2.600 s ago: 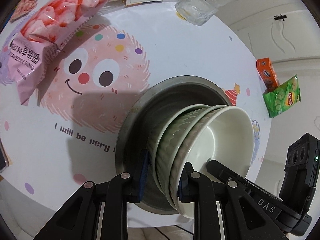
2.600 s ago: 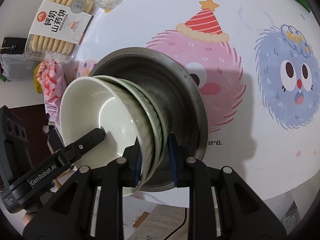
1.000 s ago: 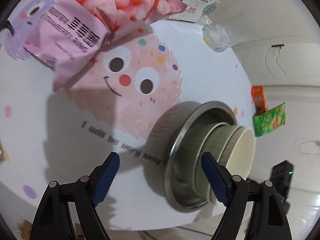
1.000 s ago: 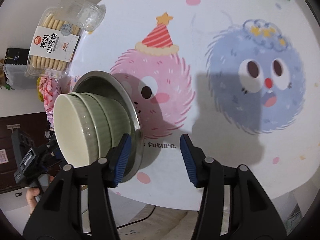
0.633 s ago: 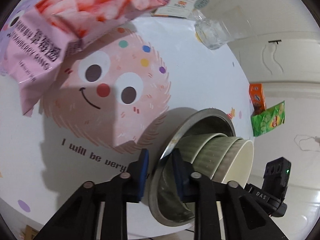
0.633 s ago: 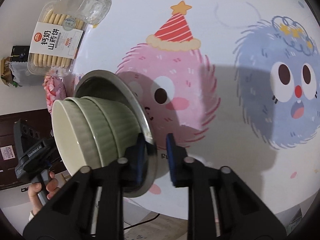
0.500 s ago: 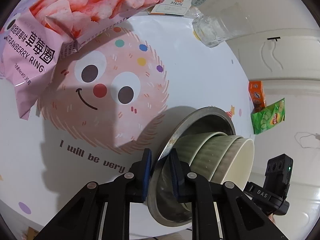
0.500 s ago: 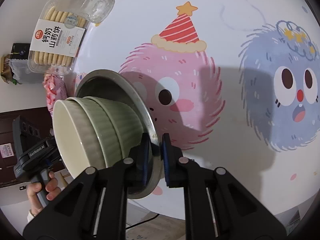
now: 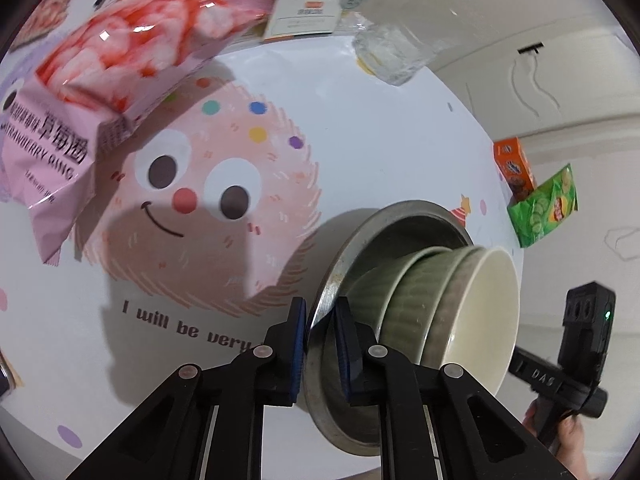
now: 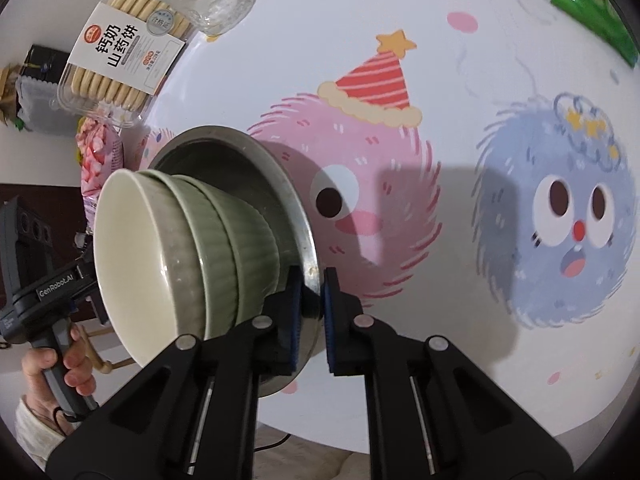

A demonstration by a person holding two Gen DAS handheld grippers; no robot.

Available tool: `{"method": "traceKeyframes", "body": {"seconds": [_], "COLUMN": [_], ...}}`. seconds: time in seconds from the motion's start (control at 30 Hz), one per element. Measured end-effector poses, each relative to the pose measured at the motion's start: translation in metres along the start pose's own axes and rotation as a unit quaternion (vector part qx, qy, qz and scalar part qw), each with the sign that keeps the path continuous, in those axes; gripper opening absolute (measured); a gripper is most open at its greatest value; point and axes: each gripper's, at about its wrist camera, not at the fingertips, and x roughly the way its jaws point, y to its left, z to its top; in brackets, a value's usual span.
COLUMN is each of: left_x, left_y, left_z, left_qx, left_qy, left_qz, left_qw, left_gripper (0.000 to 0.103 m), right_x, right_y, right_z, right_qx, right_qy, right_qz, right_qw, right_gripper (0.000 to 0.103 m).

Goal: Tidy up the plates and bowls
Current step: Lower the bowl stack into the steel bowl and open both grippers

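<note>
A steel plate [image 9: 340, 272] holds a stack of green ribbed bowls [image 9: 416, 296] with a cream bowl [image 9: 492, 320] on top. My left gripper [image 9: 320, 340] is shut on the plate's near rim. In the right wrist view the same steel plate [image 10: 296, 208] carries the green bowls [image 10: 236, 240] and the cream bowl [image 10: 132, 256]. My right gripper [image 10: 310, 304] is shut on the opposite rim. The plate and its stack appear raised slightly above the cartoon tablecloth, though this is hard to judge.
A pink strawberry-ring snack bag [image 9: 112, 80], a biscuit tray [image 10: 120, 56] and a clear glass [image 9: 392, 56] lie at the far side. An orange box [image 9: 514, 168] and a green chip bag [image 9: 548, 204] sit at the table's right edge.
Both grippers let go of the bowls, opened, then closed on opposite rims of the steel plate. The plate with its stack now looms larger in both views.
</note>
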Motion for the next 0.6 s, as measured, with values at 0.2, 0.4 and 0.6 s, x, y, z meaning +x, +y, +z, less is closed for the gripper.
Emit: {"method": "traceKeyframes", "body": {"seconds": [0.2, 0.4, 0.6], "left_x": [0.011, 0.029, 0.048], "left_y": [-0.026, -0.059, -0.088], "left_z": [0.003, 0.011, 0.016], "left_qx": [0.026, 0.048, 0.063], "left_qy": [-0.002, 0.005, 0.012], "left_qz": [0.001, -0.007, -0.005], "left_qw": [0.9997, 0.9988, 0.9980], "left_gripper": [0.011, 0.011, 0.011], "right_x": [-0.015, -0.033, -0.046], "right_y": [-0.011, -0.033, -0.065], "right_z": [0.007, 0.017, 0.026], "right_qx": [-0.004, 0.002, 0.026], "right_qy": [-0.024, -0.050, -0.066], "right_qz": [-0.011, -0.029, -0.042], "right_qw": [1.000, 0.998, 0.997], "right_gripper": [0.012, 0.012, 0.012]}}
